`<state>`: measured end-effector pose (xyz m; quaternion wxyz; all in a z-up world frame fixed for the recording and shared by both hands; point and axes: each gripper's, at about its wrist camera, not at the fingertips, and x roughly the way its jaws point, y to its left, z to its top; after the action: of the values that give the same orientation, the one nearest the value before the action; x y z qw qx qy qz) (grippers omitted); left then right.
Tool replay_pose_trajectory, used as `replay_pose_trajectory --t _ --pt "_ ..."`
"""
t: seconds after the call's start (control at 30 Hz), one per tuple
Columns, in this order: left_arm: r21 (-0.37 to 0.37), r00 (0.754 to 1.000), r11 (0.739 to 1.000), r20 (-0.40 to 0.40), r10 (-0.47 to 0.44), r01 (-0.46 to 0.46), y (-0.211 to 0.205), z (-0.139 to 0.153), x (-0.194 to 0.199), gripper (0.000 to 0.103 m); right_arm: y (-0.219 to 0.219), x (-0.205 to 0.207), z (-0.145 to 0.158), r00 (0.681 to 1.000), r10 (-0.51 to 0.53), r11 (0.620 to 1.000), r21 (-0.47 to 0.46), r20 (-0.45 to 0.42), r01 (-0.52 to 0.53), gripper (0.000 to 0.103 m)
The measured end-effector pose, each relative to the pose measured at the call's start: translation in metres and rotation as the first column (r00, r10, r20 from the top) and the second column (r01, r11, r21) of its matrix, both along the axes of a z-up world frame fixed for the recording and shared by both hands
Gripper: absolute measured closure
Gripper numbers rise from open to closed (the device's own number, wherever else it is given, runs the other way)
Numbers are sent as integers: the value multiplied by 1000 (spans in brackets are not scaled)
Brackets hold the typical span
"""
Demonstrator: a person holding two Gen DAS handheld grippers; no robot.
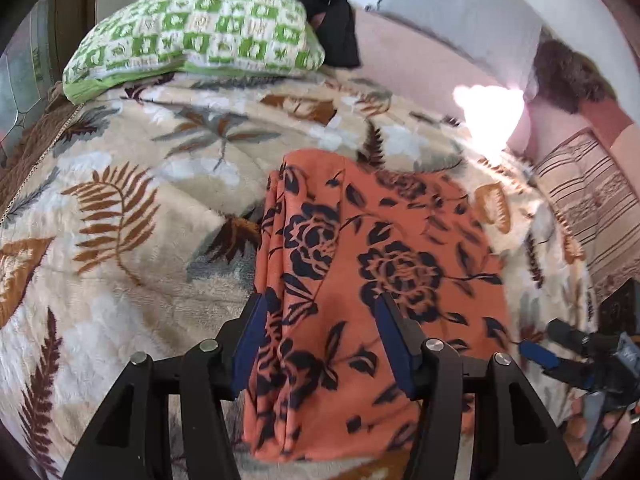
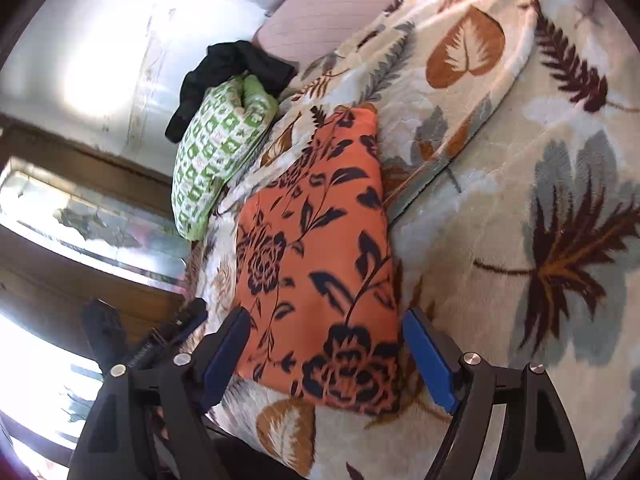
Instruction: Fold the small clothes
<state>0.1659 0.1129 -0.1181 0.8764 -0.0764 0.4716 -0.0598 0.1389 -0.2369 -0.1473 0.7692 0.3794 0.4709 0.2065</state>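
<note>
An orange garment with a dark floral print [image 1: 372, 280] lies folded into a narrow rectangle on the leaf-patterned blanket [image 1: 140, 200]. It also shows in the right wrist view [image 2: 316, 256]. My left gripper [image 1: 320, 316] is open, its blue pads either side of the garment's near part, just above it. My right gripper [image 2: 326, 340] is open over the garment's near end, not holding cloth. The right gripper also shows at the right edge of the left wrist view [image 1: 560, 344].
A green-and-white checked folded cloth [image 1: 196, 36] lies at the far end of the bed with a black garment [image 1: 320, 12] behind it. A grey pillow [image 1: 460, 12] and a striped cloth [image 1: 592, 200] lie at the right. A wooden window frame [image 2: 80, 168] is beside the bed.
</note>
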Motion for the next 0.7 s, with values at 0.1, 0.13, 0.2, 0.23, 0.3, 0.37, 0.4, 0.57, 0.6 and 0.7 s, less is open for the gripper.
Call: replay_pose_trajectory --t 0.1,0.13,0.2,0.23,0.3,0.37,0.4,0.57,0.6,0.7 --pt "74 996 996 -80 45 -39 -4 -30 11 45 4 24 -19 999 25 998 54 -39 -23 21" --pt "67 996 996 -75 56 -51 -3 -33 10 44 9 30 -27 997 43 998 43 -62 -40 22" --pt "66 995 996 -75 62 -57 -2 -29 9 44 23 40 -40 988 90 994 -55 -128 -97 31" --pt "69 996 996 -72 59 -54 -2 -27 8 44 26 39 -38 988 97 991 -82 -120 -107 33" --pt "71 996 996 -70 51 -46 0 -25 6 44 30 33 -25 988 130 988 -75 -84 -137 33" --pt "63 997 997 -68 48 -44 1 -25 4 44 27 23 -13 992 115 989 -85 -61 -120 27" --pt "54 996 997 -68 50 -46 3 -26 3 44 23 16 -9 994 96 991 -87 -45 -100 25" --pt "49 997 998 -67 49 -46 1 -28 6 44 21 11 -25 992 69 997 -36 -108 -73 15" --pt "51 996 998 -67 50 -47 2 -28 5 44 31 13 -28 988 119 993 -6 -100 -120 17" --pt "45 997 998 -64 46 -43 1 -29 7 44 46 12 -22 985 160 980 -109 -68 -167 70"
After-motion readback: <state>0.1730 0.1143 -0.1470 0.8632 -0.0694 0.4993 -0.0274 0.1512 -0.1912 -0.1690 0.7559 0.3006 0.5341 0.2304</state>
